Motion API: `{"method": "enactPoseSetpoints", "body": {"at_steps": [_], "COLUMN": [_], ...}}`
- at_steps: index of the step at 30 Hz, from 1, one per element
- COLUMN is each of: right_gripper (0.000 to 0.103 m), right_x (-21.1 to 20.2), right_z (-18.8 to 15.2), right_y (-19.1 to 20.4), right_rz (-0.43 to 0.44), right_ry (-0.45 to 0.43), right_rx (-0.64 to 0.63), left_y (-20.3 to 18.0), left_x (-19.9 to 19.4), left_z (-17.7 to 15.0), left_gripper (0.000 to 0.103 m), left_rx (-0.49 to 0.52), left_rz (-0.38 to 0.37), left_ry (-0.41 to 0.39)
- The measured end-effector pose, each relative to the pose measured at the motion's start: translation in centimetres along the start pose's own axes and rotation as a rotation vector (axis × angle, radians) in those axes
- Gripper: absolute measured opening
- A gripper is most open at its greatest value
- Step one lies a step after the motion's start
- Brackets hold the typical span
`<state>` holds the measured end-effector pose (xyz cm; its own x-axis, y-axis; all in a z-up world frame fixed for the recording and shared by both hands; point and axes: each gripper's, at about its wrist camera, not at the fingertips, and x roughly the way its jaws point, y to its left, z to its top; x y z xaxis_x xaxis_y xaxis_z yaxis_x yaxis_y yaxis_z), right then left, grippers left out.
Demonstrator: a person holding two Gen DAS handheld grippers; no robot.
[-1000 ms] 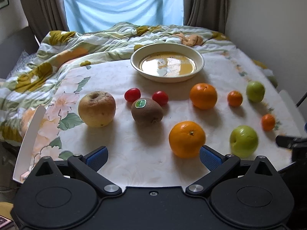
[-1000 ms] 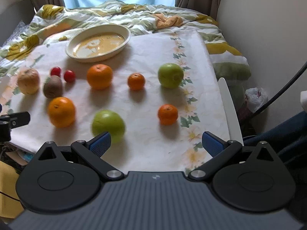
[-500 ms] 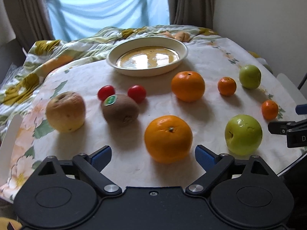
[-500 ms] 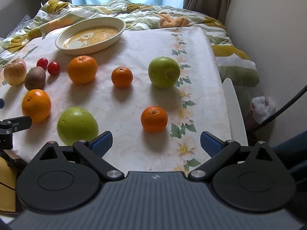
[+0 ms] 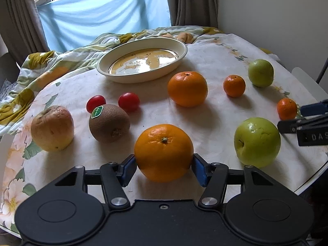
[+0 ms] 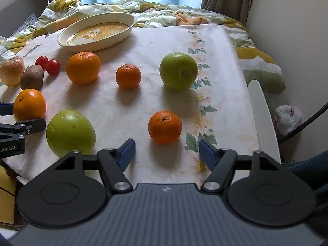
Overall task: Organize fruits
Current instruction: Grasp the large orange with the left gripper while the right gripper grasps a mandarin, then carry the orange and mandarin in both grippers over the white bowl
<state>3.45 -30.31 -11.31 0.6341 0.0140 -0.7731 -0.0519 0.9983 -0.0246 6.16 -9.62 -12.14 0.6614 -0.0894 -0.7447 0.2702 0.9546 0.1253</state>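
Flanking the near orange, left gripper jaws touching; right gripper jaws spread near table edge.

The left gripper is now forward at the near orange, and its blue pads sit against both sides. The right gripper is nearer to the small mandarin, jaws narrower but apart.
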Motion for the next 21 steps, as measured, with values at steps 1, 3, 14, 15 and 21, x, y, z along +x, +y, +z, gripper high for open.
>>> {"method": "enactPoseSetpoints", "body": {"at_steps": [1,3,14,15,21], "right_gripper": [0.081,0.079,0.052,0.051,0.051], "right_x": [0.0,0.1,0.7,0.7,0.0], "right_z": [0.1,0.2,0.8,0.9,1.5], "right_y": [0.0,0.0,0.0,0.1,0.2], "right_rz": [0.0,0.005,0.031,0.031,0.042], "right_ry": [-0.004,-0.01,-0.022,-0.022,-0.039], "right_rx": [0.001,0.001,0.011,0.009,0.001], "left_y": [0.1,0.2,0.5,0.7,0.9], "left_x": [0.0,0.0,-0.3,-0.5,-1.8], "left_z": [0.0,0.0,-0.1,-0.1,0.6], "left_gripper": [0.063,0.063,0.062,0.062,0.062], "left_rx": [-0.005,-0.013,-0.014,-0.023,-0.032], "left_rz": [-0.004,-0.011,-0.014,-0.015,-0.013], "left_ry": [0.001,-0.001,-0.014,-0.018,-0.046]}}
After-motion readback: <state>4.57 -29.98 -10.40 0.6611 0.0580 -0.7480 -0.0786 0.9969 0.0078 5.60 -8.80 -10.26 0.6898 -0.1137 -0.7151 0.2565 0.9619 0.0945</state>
